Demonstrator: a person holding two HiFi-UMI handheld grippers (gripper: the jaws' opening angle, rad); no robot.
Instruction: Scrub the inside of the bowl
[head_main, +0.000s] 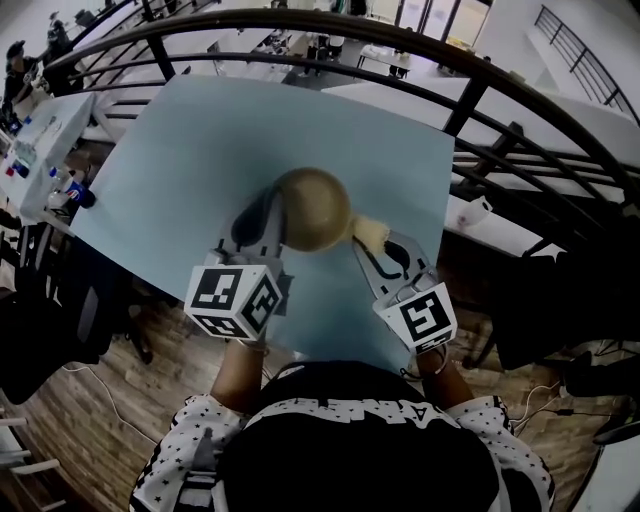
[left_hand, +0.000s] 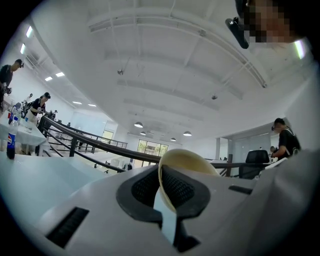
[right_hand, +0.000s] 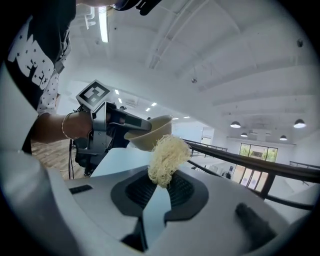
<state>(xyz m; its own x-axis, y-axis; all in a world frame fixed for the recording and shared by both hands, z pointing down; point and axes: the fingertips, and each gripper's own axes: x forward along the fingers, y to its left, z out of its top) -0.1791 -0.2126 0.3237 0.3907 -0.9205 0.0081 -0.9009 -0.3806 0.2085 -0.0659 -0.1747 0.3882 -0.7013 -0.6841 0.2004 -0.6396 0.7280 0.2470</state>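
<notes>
the left gripper (head_main: 276, 203) is clamped on the rim of a round beige bowl (head_main: 312, 208), held over a pale blue table (head_main: 190, 150), while the right gripper (head_main: 366, 243) pinches a pale yellow stringy scrubber (head_main: 371, 233) just outside that rim.

No text, brand name or number can be read anywhere in these views. The cubes (head_main: 235, 298) on the left gripper (head_main: 272, 205) and the right gripper (head_main: 362, 243) carry only black-and-white square marker patterns, without letters or digits, and the person's black-and-white shirt (right_hand: 37, 65) shows a print of small spots and blocky shapes that spells out nothing legible. A bottle (left_hand: 11, 145) at the left edge of the left gripper view wears a dark blue label, but it is too small for any wording to be made out.
</notes>
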